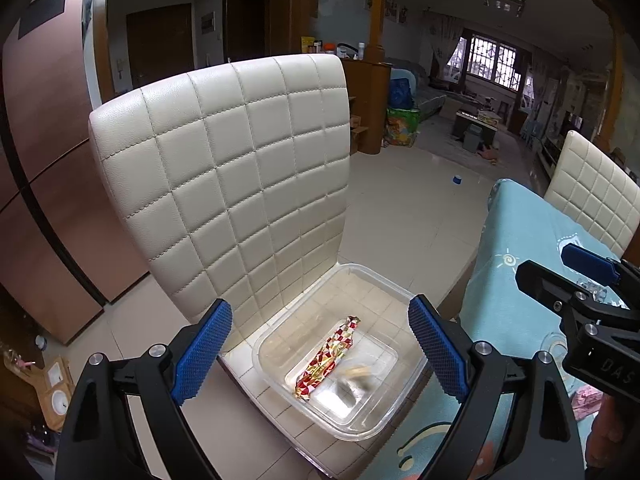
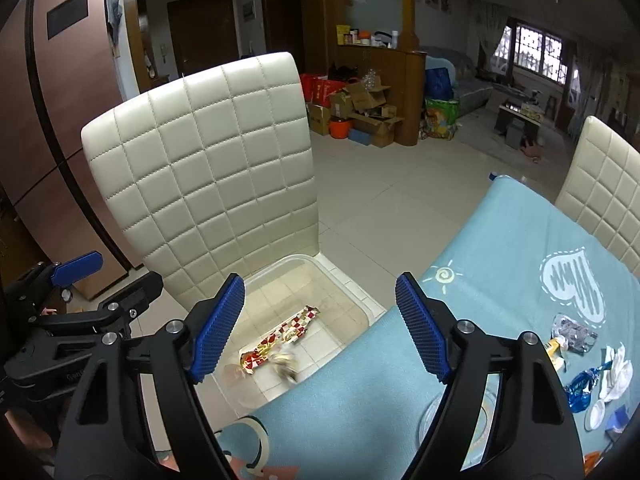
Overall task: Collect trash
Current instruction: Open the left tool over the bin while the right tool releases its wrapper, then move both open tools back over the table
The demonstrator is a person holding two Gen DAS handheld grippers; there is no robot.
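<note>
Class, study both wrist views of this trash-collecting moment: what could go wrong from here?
1. The clear bin sits on the chair seat with a corner past the seat edge; a knock might tip it off.
2. A blurred scrap is dropping beside the red checkered wrapper; light pieces may bounce out.
3. Wrappers remain on the tablecloth near its edge and could slide off.

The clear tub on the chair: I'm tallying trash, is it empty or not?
Not empty. The tub holds a red-and-white wrapper and a blurred pale scrap.
</note>
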